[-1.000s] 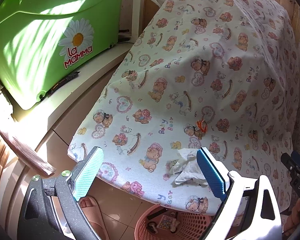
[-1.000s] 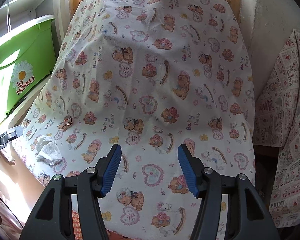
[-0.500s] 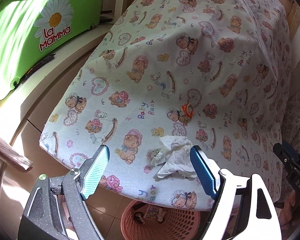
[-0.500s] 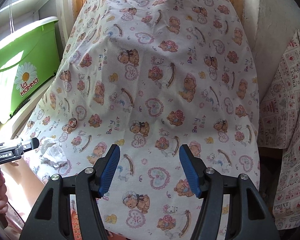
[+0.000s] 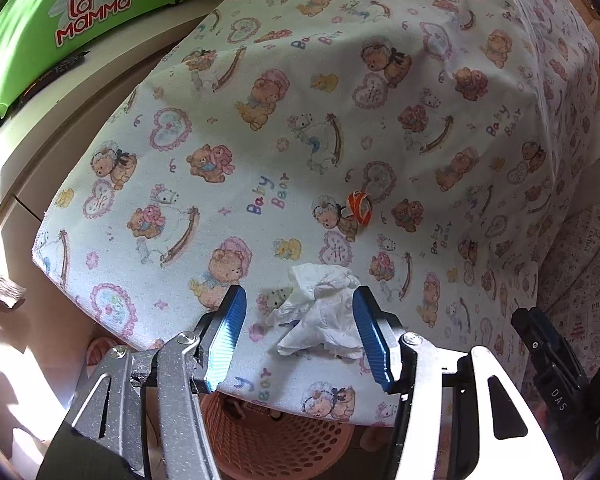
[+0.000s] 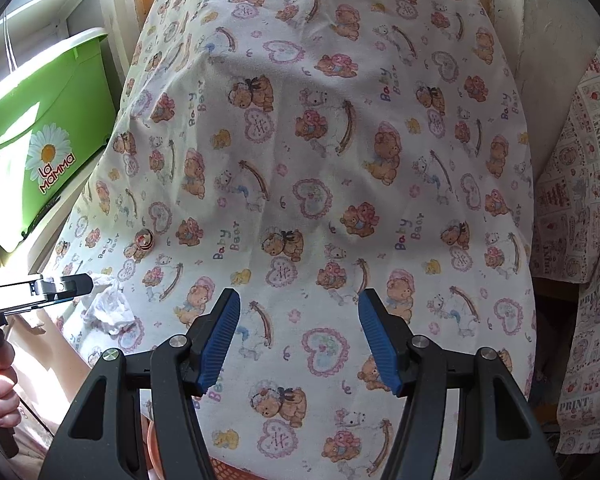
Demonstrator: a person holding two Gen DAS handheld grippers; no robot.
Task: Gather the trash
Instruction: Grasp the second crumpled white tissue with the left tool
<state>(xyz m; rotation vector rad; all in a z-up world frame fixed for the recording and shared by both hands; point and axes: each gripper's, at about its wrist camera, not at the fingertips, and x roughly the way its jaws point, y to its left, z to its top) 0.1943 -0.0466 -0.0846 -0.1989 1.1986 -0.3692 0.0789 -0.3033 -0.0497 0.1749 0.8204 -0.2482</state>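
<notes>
1. Left gripper [image 5: 298, 340]: the jaws are closing around the crumpled tissue [image 5: 324, 316], which lies between the blue pads. The right-hand pad is at the tissue's edge. The other pad stands clear, so no pinch is made yet.
2. Risk, near edge: the tissue lies close to the near edge of the table [image 5: 340, 100]. A one-sided push may slide it off the edge, towards the pink basket [image 5: 276, 436] below.
3. Risk, cloth: the pads sit low over the bear-print cloth [image 5: 260, 184]. A close that is too deep may catch the cloth with the tissue.
4. Risk, grip: the tissue is soft and loose. A shallow pinch may hold only one fold.
5. Orange wrapper [image 5: 358, 208]: it lies farther in from the near edge, beyond the tissue, untouched.
6. Right gripper [image 6: 298, 340]: it hovers spread over bare cloth, holding nothing.
</notes>
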